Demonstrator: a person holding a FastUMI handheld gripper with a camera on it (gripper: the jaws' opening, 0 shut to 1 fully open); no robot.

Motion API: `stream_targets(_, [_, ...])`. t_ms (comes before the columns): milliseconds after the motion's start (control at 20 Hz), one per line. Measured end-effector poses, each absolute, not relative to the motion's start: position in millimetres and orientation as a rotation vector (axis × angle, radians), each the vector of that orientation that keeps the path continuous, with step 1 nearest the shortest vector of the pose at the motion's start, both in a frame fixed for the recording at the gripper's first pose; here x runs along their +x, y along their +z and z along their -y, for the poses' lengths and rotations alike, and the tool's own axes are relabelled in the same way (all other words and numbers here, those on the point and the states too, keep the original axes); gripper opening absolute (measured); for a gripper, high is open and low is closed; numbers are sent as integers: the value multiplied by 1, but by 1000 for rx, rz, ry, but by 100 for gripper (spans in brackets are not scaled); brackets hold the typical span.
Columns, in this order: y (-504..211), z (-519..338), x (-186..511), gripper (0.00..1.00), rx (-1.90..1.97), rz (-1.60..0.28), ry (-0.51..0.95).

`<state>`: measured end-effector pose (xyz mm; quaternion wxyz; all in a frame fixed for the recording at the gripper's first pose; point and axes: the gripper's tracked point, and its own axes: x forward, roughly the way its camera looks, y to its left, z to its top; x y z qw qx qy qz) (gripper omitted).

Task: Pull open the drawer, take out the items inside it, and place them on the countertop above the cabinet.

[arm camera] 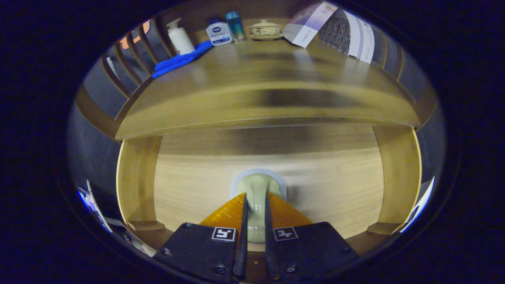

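Tool clamps drawer knob; bottles on countertop beyond

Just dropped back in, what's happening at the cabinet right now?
The gripper is closed on the pale knob at the middle of the drawer front, both fingers pressing its sides. The drawer's inside isn't visible yet, so nothing has been taken out. On the countertop above sit a pump bottle, a blue cloth, a lotion bottle, a lidded bowl and booklets.

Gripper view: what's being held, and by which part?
The gripper is shut on the drawer knob, a pale rounded pull on the drawer front; the jaws press its neck from both sides.
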<state>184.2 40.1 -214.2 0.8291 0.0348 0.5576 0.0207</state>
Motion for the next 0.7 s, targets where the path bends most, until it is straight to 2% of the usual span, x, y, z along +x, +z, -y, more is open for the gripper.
stream_targets(700, [-94,-35,205,22,46,-1023,87])
